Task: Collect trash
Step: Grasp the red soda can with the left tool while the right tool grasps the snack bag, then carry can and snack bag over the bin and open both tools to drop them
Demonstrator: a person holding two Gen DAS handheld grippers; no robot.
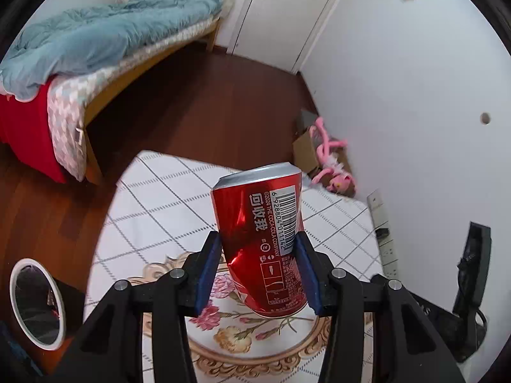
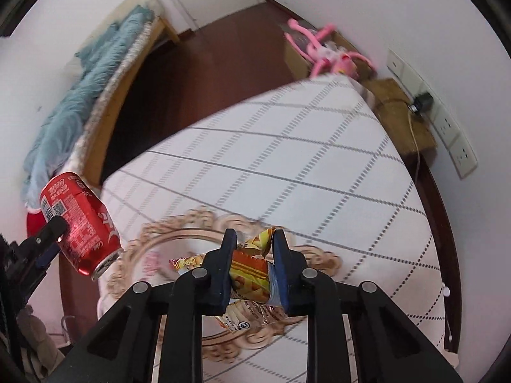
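Note:
My left gripper (image 1: pixel 258 249) is shut on a dented red cola can (image 1: pixel 260 236) and holds it in the air above the table's white checked cloth (image 1: pixel 166 204). The same can shows in the right wrist view (image 2: pixel 80 223) at the left, held by the left gripper. My right gripper (image 2: pixel 254 255) is shut on a crumpled yellow and orange snack wrapper (image 2: pixel 249 276), lifted just above the cloth (image 2: pixel 287 159).
A white-rimmed bin (image 1: pixel 36 303) stands on the floor left of the table. A bed with a blue duvet (image 1: pixel 95 38) is beyond it. A pink plush toy (image 1: pixel 329 156) and a cardboard box lie by the wall. Wall sockets (image 2: pixel 447 127) are at the right.

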